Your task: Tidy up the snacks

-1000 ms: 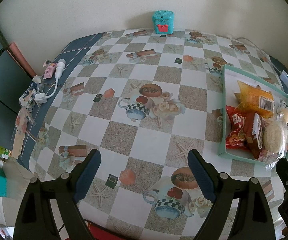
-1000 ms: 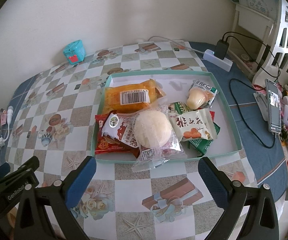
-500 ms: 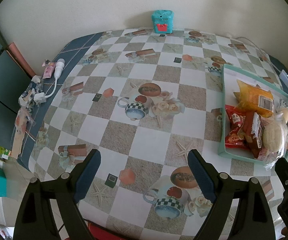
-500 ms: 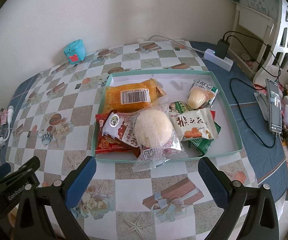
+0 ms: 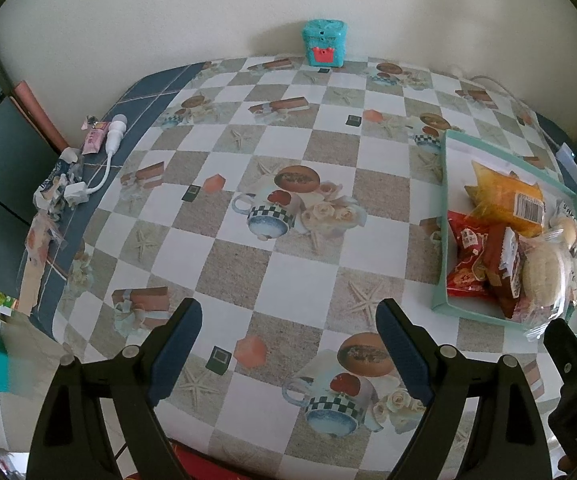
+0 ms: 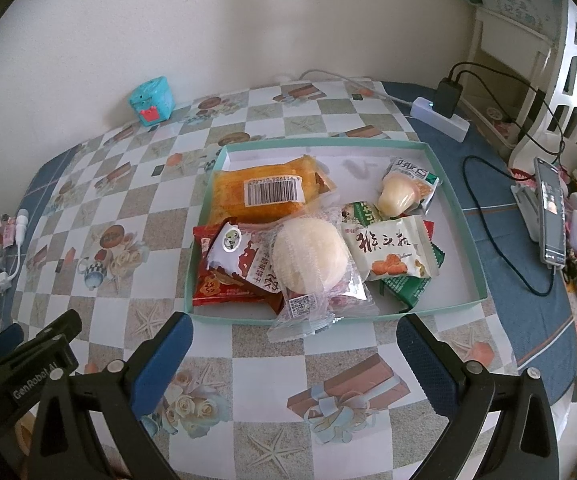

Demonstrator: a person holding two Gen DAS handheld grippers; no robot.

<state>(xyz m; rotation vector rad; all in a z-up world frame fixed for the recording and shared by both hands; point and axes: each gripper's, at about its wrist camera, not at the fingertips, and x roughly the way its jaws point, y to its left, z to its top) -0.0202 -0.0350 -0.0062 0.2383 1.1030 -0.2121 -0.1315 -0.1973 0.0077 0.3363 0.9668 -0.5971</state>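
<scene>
Reading "GenRobot.AI" on your left gripper; both it and your right gripper gape wide, empty. Orange pack in tray shows barcode.

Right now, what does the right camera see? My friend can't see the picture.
A shallow teal tray of wrapped snacks sits on a checkered table, with a round white bun in clear wrap poking over its near edge. The open right hand-held gripper hovers just before it, holding nothing.
</scene>
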